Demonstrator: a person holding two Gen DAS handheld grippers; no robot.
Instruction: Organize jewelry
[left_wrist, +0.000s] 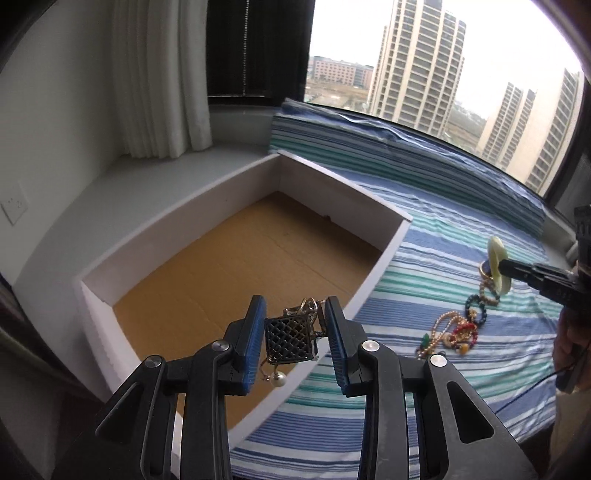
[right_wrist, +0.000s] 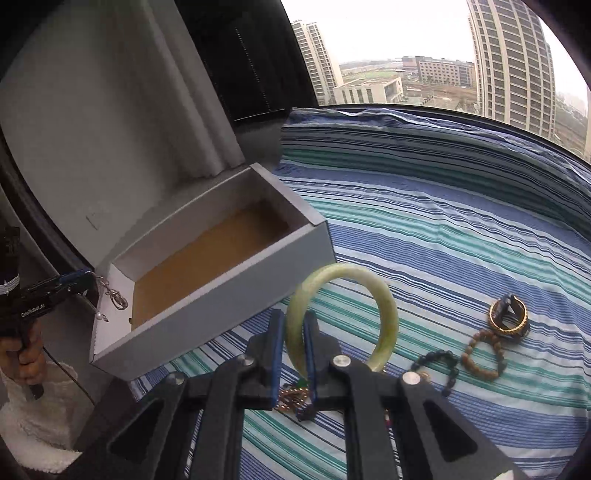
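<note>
My left gripper (left_wrist: 295, 314) is shut on a lattice-cube earring (left_wrist: 291, 339) with a gold chain and a hanging pearl (left_wrist: 278, 378), held over the near corner of a white box (left_wrist: 384, 258) with a brown cardboard floor. My right gripper (right_wrist: 295, 332) is shut on a pale green jade bangle (right_wrist: 384, 317), held upright above the striped cloth. The bangle also shows in the left wrist view (left_wrist: 496, 258), the box in the right wrist view (right_wrist: 236, 295).
Loose jewelry lies on the striped cloth (right_wrist: 443, 240): a gold and black ring (right_wrist: 509, 317), a brown bead bracelet (right_wrist: 484, 354), a dark bead bracelet (right_wrist: 439, 365), and a tangle of necklaces (left_wrist: 454, 328). A window and a curtain (left_wrist: 162, 74) stand behind.
</note>
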